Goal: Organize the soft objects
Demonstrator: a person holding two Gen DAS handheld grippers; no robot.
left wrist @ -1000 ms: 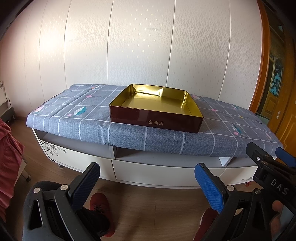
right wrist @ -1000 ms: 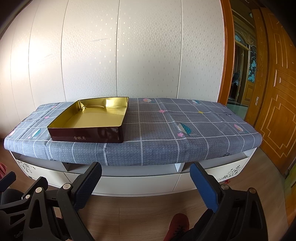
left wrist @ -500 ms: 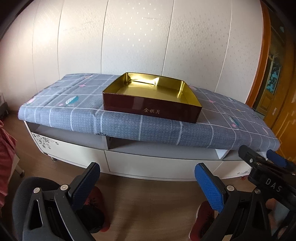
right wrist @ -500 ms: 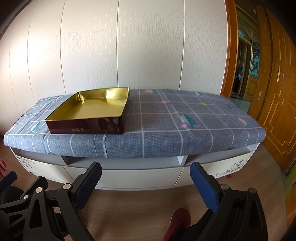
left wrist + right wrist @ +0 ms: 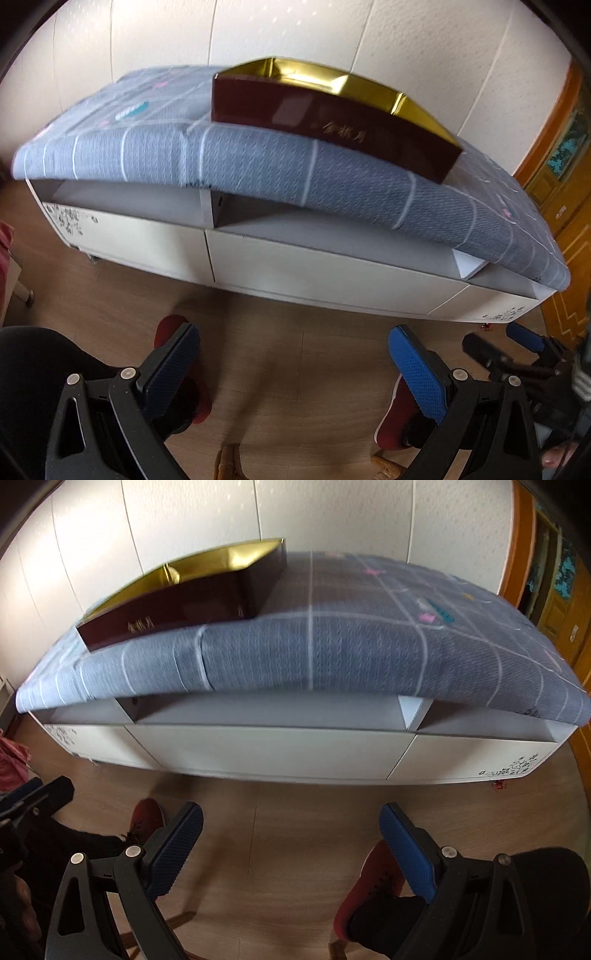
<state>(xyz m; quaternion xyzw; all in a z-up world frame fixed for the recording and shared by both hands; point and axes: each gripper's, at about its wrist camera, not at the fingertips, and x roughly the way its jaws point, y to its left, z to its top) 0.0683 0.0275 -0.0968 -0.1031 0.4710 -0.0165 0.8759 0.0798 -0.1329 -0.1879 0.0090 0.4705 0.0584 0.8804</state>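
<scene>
A dark red box with a gold inside (image 5: pixel 332 114) sits empty on a low white cabinet covered by a grey checked cloth (image 5: pixel 258 166). It also shows in the right wrist view (image 5: pixel 184 605), on the cloth (image 5: pixel 351 653). My left gripper (image 5: pixel 295 373) is open and empty, low over the wooden floor in front of the cabinet. My right gripper (image 5: pixel 291 849) is open and empty at the same height. No soft object shows in either view.
The white cabinet front (image 5: pixel 314 269) has open shelf slots under the cloth. The person's red shoes (image 5: pixel 147 816) and dark trousers are on the floor below the grippers. Pink fabric (image 5: pixel 11 760) lies at the far left. A wooden door (image 5: pixel 554 590) stands at the right.
Both grippers have dropped and tilted down toward the floor, so the cabinet and box now sit higher and closer in both views. Both stay open.
</scene>
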